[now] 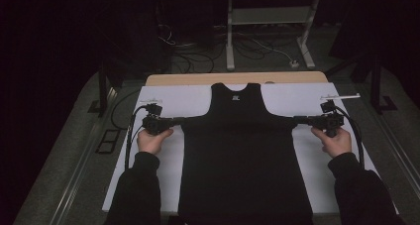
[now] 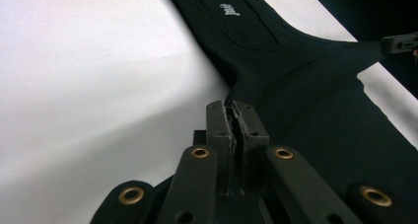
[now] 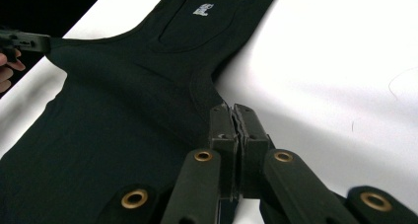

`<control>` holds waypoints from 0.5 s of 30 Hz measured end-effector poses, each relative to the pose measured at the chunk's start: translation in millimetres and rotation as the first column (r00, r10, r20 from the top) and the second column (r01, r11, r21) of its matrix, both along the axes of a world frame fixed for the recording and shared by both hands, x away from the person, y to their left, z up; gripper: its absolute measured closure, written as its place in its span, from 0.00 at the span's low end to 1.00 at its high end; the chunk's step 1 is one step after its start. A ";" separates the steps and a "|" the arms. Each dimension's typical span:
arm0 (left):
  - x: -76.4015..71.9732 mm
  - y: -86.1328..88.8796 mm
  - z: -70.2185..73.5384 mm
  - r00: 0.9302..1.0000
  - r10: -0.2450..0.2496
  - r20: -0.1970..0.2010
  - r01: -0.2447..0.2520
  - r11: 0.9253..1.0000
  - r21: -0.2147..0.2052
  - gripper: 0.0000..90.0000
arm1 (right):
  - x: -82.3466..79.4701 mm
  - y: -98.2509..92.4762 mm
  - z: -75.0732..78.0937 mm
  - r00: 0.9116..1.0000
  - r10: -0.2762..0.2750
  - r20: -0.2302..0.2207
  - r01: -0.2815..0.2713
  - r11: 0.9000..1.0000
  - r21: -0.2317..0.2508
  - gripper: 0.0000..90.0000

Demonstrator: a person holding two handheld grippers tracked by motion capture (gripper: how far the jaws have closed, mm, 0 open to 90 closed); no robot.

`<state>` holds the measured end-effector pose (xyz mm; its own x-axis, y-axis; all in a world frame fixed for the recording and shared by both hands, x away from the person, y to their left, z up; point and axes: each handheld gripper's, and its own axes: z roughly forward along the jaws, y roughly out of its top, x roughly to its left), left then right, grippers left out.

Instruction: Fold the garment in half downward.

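A black sleeveless top (image 1: 245, 150) lies flat on the white board (image 1: 163, 98), neck away from me, with a small white label (image 1: 236, 97) below the neckline. My left gripper (image 1: 182, 120) is shut on the top's left underarm corner. My right gripper (image 1: 296, 119) is shut on the right underarm corner. The cloth is pulled taut between them. In the left gripper view the jaws pinch the fabric edge (image 2: 235, 93) and the label (image 2: 227, 9) shows beyond. In the right gripper view the jaws clamp the black cloth (image 3: 217, 98), with the other gripper (image 3: 47, 43) at far left.
The white board rests on a wooden table (image 1: 237, 78). Behind it the floor holds cables (image 1: 193, 59) and a metal stand (image 1: 270, 24). A table leg (image 1: 102, 88) stands at left. Bare white board (image 1: 322, 170) lies beside the top on both sides.
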<state>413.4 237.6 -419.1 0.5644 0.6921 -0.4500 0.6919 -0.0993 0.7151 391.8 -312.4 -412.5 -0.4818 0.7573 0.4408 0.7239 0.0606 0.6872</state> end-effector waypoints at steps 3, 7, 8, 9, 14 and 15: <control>-2.2 -0.5 0.2 1.000 -0.007 0.000 0.007 1.000 0.000 0.95 | -2.3 0.0 0.3 1.000 0.004 -0.001 -0.004 1.000 0.005 0.96; -6.0 -0.1 -1.1 1.000 -0.005 -0.006 0.005 1.000 -0.003 0.94 | -7.1 0.8 1.5 1.000 0.008 0.000 -0.008 1.000 0.008 0.96; -6.5 0.6 -1.7 1.000 -0.007 -0.009 0.007 1.000 -0.002 0.94 | -8.5 0.9 1.6 1.000 0.011 0.000 -0.011 1.000 0.008 0.96; -7.3 1.1 -2.3 1.000 -0.007 -0.014 0.007 1.000 -0.006 0.94 | -10.4 0.9 1.3 1.000 0.012 -0.001 -0.012 1.000 0.004 0.96; -12.9 2.6 -2.5 1.000 -0.010 -0.023 0.010 1.000 -0.019 0.94 | -15.0 0.3 0.2 1.000 0.015 -0.003 -0.015 1.000 0.000 0.96; -14.3 2.8 -1.9 1.000 -0.013 -0.021 0.013 1.000 -0.018 0.94 | -16.2 0.2 0.5 1.000 0.015 -0.006 -0.015 1.000 0.001 0.96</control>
